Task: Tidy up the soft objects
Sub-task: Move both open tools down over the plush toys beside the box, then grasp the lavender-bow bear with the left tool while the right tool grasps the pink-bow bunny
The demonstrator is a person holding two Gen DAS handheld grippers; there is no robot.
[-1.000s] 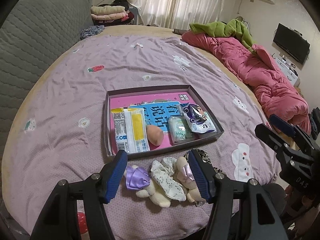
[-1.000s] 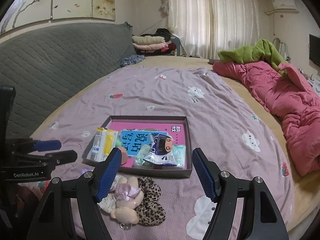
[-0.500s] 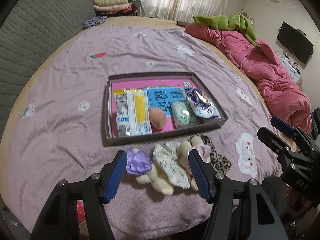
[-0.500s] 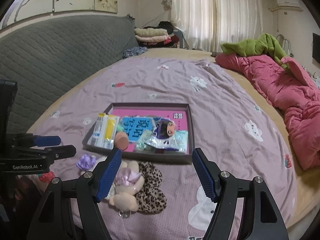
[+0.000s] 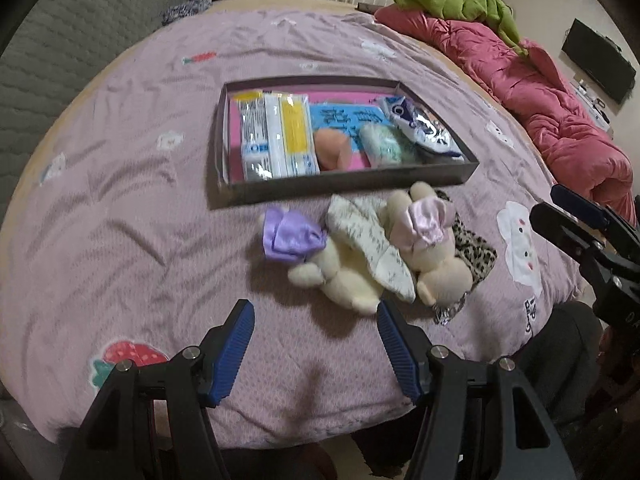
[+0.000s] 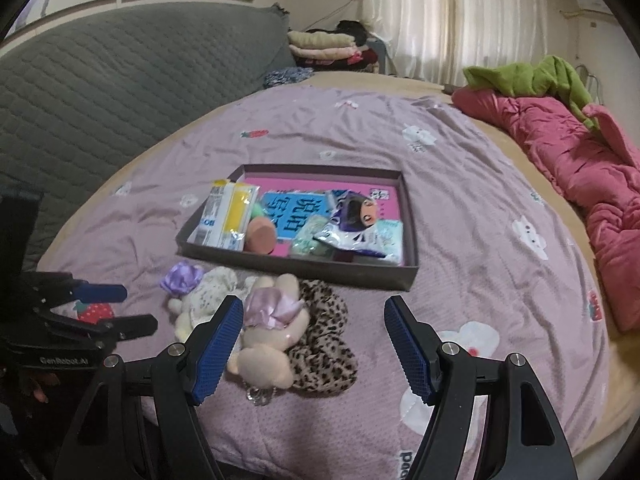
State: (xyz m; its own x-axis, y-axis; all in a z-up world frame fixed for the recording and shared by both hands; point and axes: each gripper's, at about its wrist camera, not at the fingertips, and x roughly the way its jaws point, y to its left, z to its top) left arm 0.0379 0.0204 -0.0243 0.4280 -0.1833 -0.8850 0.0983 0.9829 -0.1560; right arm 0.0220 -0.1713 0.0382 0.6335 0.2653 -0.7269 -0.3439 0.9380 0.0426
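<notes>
While both tools drew back toward the bed's edge, left tool [image 5: 316,336] and right tool [image 6: 314,338] stayed spread, empty; plush toys [image 5: 384,256] lie beside the tray [image 5: 344,186], ungrasped.

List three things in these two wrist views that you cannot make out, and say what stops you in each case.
1. Book cover in the tray, left wrist view: packets and a sponge lie over it.
2. Leopard-print item, right wrist view: the plush bear lies on it, hiding its shape.
3. Small print on the yellow-and-white packet, left wrist view: too blurred to read.
</notes>
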